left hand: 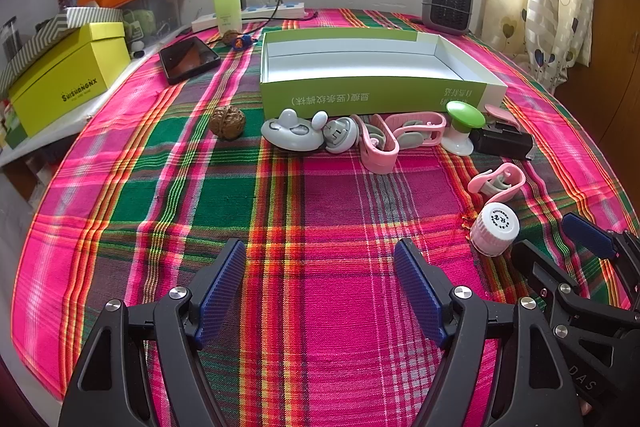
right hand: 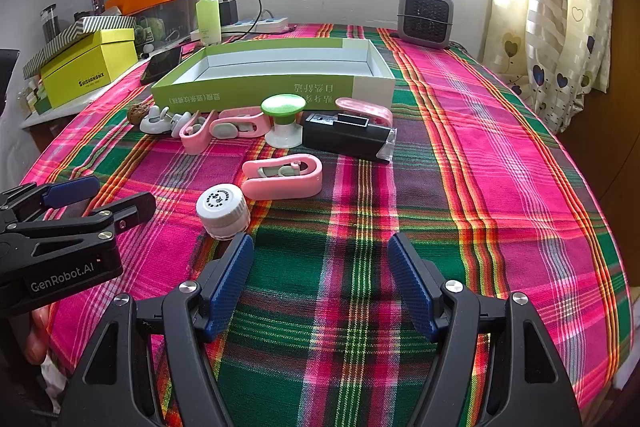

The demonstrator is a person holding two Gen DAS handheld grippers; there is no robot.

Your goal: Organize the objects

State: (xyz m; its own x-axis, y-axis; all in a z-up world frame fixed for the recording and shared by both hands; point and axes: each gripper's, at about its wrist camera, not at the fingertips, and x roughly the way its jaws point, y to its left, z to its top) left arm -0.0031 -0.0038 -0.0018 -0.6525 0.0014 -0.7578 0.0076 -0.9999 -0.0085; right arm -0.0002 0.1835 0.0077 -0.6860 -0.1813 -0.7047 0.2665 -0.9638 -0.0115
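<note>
Both grippers hang low over the near part of the plaid-covered table [right hand: 500, 187], jaws spread wide and holding nothing: the left gripper [left hand: 320, 291] sits over bare cloth, the right gripper [right hand: 320, 283] just behind the small white-capped jar [right hand: 223, 211]. Nothing lies in the open green-and-white box [right hand: 276, 83] yet, so the sorting looks barely begun.

The loose things line the box's near wall: a walnut [left hand: 228, 122] toward the table's left edge, a grey mouse-shaped clip [left hand: 292, 131], a grey round clip [left hand: 341, 135], two pink clips [left hand: 400, 135] leaning on each other, a green-topped stand [right hand: 283, 121], and a black rectangular gadget [right hand: 346, 137]. Another pink clip [right hand: 283, 177] lies apart, nearer the front, beside the jar.

The likely first pick is the jar, nearest the right gripper. It lies tilted, cap face turned toward the front and left, its short axis leaning back toward the box. A good grasp would come down across the ribbed cap sides, not onto the flat top, with the left finger [right hand: 230, 283] kept clear of the pink clip next to it.

That clip lies flat, long axis running roughly left to right, closed rounded end toward the right edge and open mouth toward the left. Its narrow width, front to back, suits the pads; squeezing along its length would likely make it skid on the cloth.
</note>
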